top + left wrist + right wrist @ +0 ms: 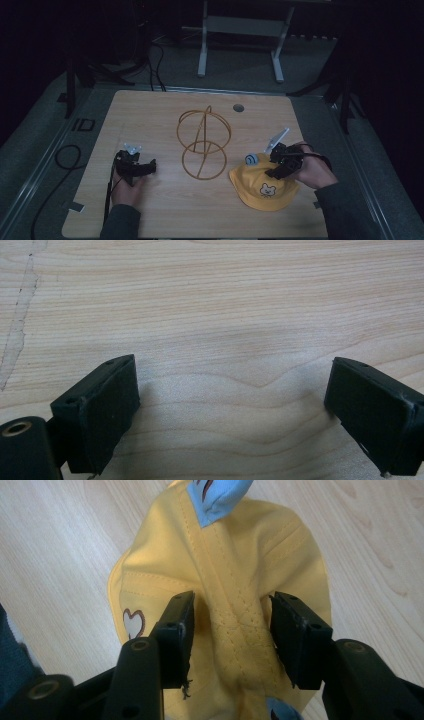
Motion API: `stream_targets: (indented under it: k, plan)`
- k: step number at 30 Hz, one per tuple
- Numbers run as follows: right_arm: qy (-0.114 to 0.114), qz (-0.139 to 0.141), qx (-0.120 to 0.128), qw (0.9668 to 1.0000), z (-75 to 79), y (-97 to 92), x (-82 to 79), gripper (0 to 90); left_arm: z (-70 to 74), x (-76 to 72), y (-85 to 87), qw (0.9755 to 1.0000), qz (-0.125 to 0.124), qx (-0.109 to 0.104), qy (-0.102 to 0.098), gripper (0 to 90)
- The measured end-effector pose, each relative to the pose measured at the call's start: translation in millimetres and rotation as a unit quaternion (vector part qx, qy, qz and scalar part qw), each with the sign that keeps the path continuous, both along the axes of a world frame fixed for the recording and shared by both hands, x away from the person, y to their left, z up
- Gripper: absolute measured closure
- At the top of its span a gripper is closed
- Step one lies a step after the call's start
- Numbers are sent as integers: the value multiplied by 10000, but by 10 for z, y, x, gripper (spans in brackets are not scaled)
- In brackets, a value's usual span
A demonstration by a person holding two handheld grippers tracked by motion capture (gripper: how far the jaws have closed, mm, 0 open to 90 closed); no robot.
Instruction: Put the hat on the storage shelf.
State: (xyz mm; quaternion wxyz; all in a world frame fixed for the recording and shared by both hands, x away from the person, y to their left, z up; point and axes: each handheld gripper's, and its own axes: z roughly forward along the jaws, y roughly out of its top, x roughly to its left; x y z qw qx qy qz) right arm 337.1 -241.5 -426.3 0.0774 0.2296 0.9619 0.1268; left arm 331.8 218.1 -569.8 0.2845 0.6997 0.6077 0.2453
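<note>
While the yellow hat (pixel 264 189) lies on the surface (pixel 160 112) right of the wire stand (pixel 203 141), its crown seam is straddled by the right gripper (pixel 232 630), fingers part-open, not yet pinched; the left gripper (pixel 232 405) is held wide, empty, well apart.

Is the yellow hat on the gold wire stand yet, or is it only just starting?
Only just starting, it seems. Nothing looks done: the yellow hat lies flat on the table. In hand: the right gripper straddles its crown, jaws not closed. The left gripper rests open. If the wire stand is its home, lifting comes next.
</note>
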Motion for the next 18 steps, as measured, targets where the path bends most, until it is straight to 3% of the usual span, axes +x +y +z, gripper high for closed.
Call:
stream_targets:
  k: [10, 18]
  plan:
    - [217, 189, -272, 9992, -6, 42, -5, 717, -1, 0, -1, 10000, 6, -9, -7, 72]
    - [311, 364, -413, 9980, 16, 79, -23, 745, -1, 1, -1, 10000, 6, -10, -7, 72]
